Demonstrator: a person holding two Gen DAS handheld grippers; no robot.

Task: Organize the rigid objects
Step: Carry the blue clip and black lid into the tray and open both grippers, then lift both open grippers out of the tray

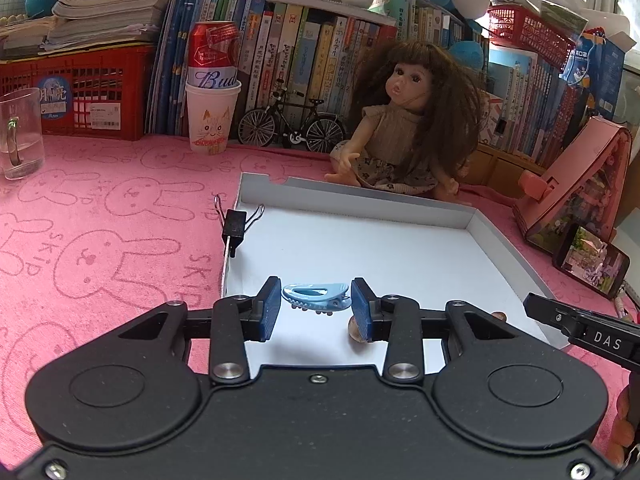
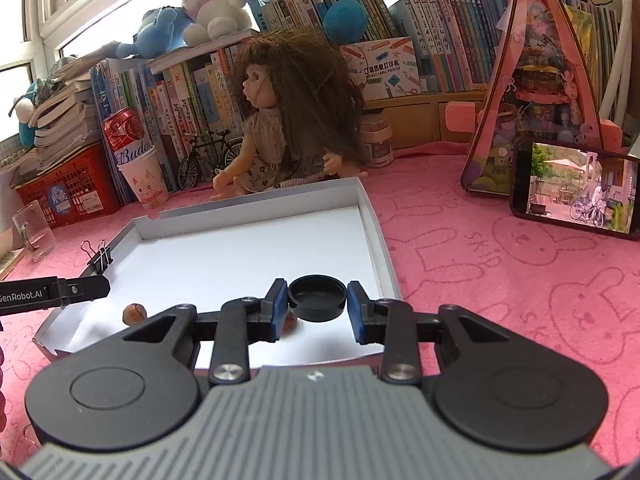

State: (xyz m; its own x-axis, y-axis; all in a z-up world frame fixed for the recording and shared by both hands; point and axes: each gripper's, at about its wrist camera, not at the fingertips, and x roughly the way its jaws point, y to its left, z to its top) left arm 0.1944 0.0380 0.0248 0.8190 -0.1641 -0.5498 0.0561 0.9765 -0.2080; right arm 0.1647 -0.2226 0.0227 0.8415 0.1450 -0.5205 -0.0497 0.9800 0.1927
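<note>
A binder clip [image 1: 234, 226] grips the tray's [image 1: 508, 256] left wall. The left gripper [image 1: 316, 306] pinches a blue hair clip [image 1: 316, 298] above the tray floor, its right finger half hiding a brown nut [image 1: 354, 330]. The right gripper [image 2: 317, 302] clamps a black cap [image 2: 317, 298] over the tray, partly hiding another nut [image 2: 291, 322], with a doll [image 2: 280, 120] behind the tray.

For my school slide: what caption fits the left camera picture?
Left gripper holds a blue hair clip over the white tray, doll watching.
</note>
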